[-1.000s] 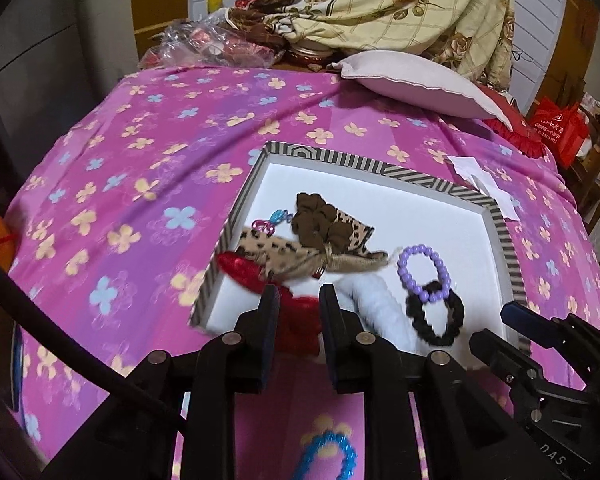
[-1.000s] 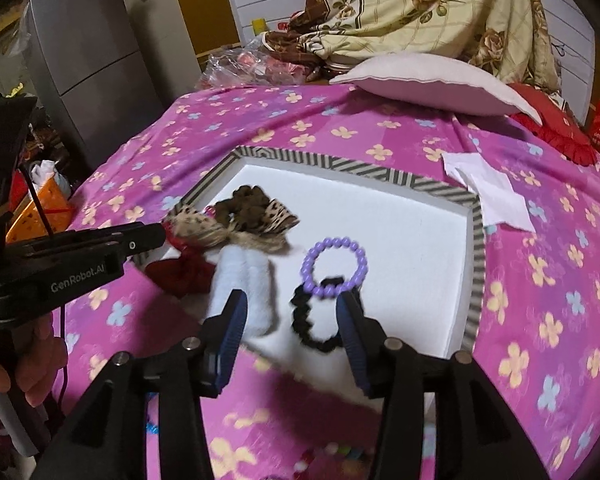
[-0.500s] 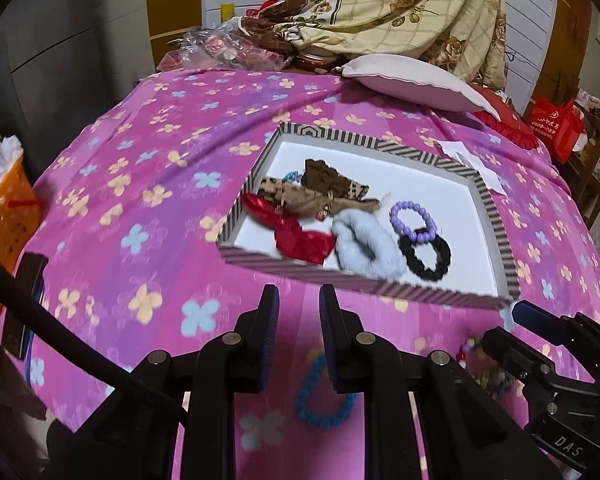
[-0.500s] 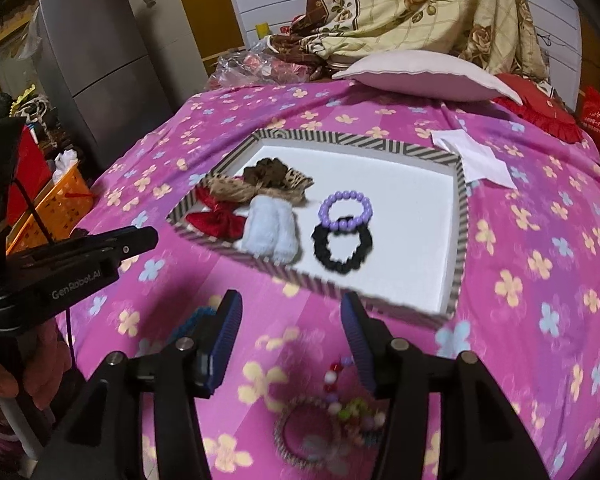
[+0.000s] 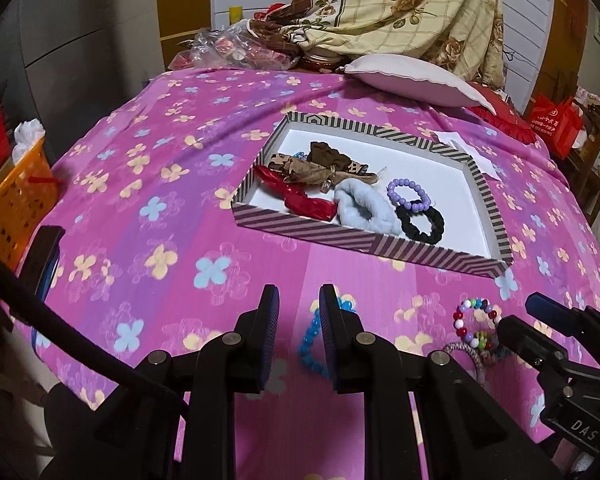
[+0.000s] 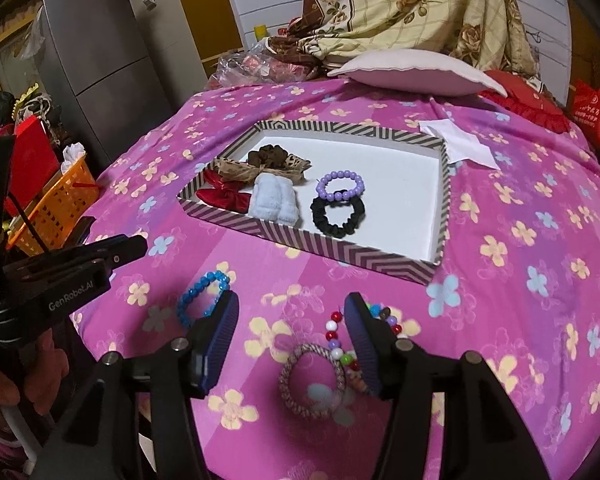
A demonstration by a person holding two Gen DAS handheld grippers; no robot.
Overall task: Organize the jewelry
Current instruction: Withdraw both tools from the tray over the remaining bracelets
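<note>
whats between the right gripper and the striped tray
Only bare flowered bedspread. In the right wrist view the right gripper, jaws opening and empty, hangs over it; the striped tray lies beyond.

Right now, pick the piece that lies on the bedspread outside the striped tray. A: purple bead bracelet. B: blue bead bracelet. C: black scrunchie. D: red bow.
B: the blue bead bracelet lies on the pink floral bedspread in front of the striped tray, while the other three sit inside it.
</note>
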